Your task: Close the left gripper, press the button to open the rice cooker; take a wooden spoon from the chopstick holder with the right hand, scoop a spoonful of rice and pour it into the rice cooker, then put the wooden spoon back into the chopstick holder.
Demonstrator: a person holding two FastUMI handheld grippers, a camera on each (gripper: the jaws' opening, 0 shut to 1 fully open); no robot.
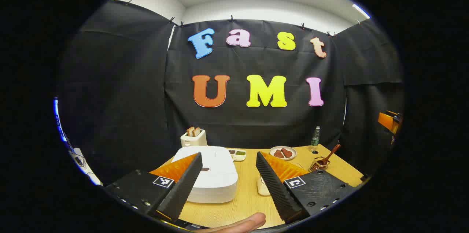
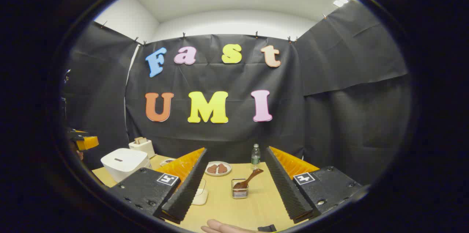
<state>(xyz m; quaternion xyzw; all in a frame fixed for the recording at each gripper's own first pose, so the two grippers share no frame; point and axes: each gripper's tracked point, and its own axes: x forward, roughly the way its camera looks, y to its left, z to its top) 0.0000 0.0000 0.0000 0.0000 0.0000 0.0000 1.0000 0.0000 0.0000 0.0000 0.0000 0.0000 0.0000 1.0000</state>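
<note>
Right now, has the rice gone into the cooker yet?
Not yet; nothing looks done. The rice cooker still has its lid down, and the left tool is open in front of it, though it should close before pressing the button. The wooden spoon sits in its holder, with the right tool open and holding nothing. Opening, scooping, pouring and returning the spoon all remain.

Glossy white plastic rice cooker (image 1: 210, 170), matt wood-grain table (image 1: 249, 196)

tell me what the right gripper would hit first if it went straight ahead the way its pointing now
Most likely the chopstick holder with the wooden spoon in it: it stands on the table between the open right gripper fingers. Depth is hard to judge.
</note>
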